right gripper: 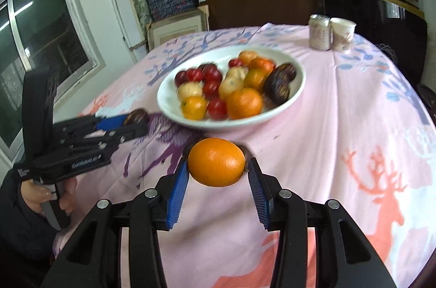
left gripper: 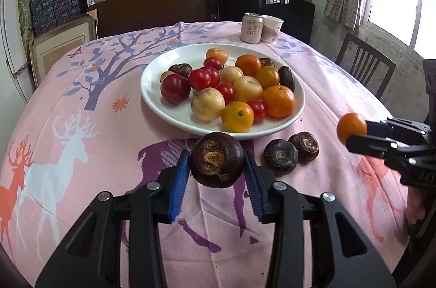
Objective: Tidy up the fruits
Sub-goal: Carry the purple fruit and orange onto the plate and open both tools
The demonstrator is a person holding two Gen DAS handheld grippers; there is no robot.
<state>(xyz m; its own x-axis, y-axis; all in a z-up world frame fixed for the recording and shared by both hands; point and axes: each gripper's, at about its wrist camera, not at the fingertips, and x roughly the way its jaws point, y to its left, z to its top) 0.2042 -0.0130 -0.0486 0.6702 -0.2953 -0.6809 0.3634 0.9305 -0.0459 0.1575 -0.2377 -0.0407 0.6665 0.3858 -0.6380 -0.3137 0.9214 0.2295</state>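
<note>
The left gripper (left gripper: 216, 168) clamped a dark, round water chestnut (left gripper: 217, 160); the right gripper (right gripper: 218, 169) clamped a smooth orange citrus fruit (right gripper: 216, 162), both above the worktop's (left gripper: 81, 151) near edge. Each needed gentle setting among matching fruit, avoiding the white ceramic plate (left gripper: 152, 97).

Both wrist cams sit close behind their fingers, angled down across the table at the white plate (left gripper: 295, 108) (right gripper: 299, 75). Left cam views from plate's near-left, right cam from near-right. Shared: plate, can (left gripper: 251, 27) (right gripper: 320, 32), shelves.
</note>
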